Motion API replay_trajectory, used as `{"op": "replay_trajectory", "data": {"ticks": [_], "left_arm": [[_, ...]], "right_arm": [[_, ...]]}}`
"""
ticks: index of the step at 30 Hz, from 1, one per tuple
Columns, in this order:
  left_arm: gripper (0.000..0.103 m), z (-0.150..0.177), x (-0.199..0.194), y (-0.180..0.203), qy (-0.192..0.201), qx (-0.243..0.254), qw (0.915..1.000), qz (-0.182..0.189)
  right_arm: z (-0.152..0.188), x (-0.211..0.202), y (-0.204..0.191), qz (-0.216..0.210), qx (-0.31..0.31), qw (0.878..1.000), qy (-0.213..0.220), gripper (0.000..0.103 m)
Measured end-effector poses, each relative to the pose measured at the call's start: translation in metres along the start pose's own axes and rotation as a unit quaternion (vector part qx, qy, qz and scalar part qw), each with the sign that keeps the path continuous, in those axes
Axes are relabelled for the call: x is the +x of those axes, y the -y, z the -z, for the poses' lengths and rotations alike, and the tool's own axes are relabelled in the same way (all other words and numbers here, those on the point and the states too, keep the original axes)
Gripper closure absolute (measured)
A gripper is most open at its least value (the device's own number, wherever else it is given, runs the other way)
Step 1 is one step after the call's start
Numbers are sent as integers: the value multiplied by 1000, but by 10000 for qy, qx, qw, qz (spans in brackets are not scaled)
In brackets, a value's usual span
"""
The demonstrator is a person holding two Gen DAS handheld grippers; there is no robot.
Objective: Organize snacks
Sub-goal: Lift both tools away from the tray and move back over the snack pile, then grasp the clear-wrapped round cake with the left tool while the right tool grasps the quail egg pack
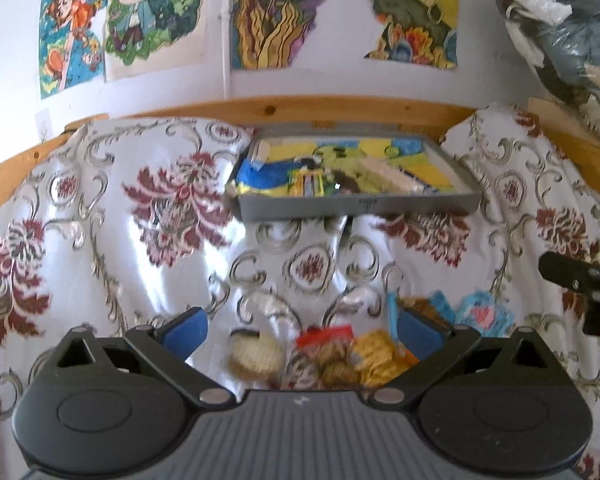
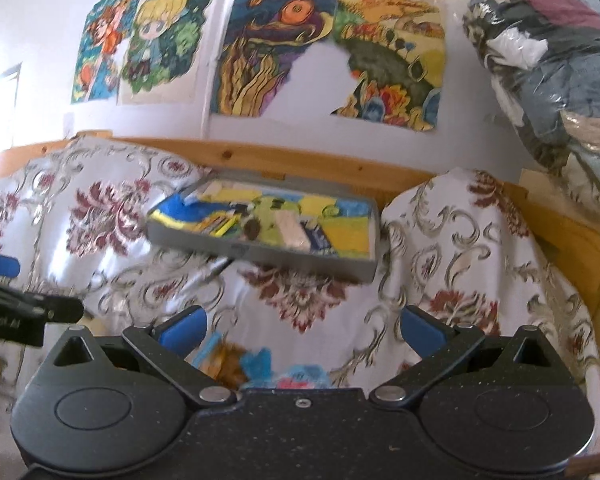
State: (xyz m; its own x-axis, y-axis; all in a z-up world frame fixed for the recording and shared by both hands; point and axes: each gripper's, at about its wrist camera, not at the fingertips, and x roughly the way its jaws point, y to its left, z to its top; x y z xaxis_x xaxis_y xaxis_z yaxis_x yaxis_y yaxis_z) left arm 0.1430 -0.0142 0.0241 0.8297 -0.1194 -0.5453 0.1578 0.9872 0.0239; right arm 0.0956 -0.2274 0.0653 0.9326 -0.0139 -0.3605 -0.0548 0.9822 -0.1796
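A grey tray (image 1: 356, 205) (image 2: 260, 254) rests on the flowered bedspread against the wooden rail and holds several snack packets on a painted liner. My left gripper (image 1: 300, 334) is open, its blue pads wide apart over loose snacks: a pale round biscuit pack (image 1: 252, 354), a red-topped clear bag of cookies (image 1: 324, 356) and a yellow snack (image 1: 376, 350). A blue packet (image 1: 480, 314) lies further right. My right gripper (image 2: 302, 330) is open above that blue packet (image 2: 260, 364) and a brown snack (image 2: 230, 362). Neither holds anything.
The white flowered bedspread (image 1: 100, 208) covers the whole surface in folds. A wooden bed rail (image 2: 300, 162) runs behind the tray, under a wall of drawings. Bagged clothes (image 2: 560, 80) pile up at the right. The other gripper shows at each view's edge (image 1: 580, 280) (image 2: 16, 312).
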Motion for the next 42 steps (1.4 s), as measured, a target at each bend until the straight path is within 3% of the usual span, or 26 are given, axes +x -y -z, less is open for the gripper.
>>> {"op": "replay_trajectory", "data": {"ticks": [22, 36, 42], "left_arm": [[0, 60, -4, -40, -810, -151, 9963, -227], [0, 59, 9, -52, -912, 38, 9954, -304], [0, 45, 23, -57, -784, 147, 9964, -294]], "right_arm": [[44, -8, -59, -1207, -415, 9889, -763, 1], [51, 24, -72, -1375, -312, 9854, -956, 1], [54, 42, -85, -1731, -289, 9795, -985, 1]]}}
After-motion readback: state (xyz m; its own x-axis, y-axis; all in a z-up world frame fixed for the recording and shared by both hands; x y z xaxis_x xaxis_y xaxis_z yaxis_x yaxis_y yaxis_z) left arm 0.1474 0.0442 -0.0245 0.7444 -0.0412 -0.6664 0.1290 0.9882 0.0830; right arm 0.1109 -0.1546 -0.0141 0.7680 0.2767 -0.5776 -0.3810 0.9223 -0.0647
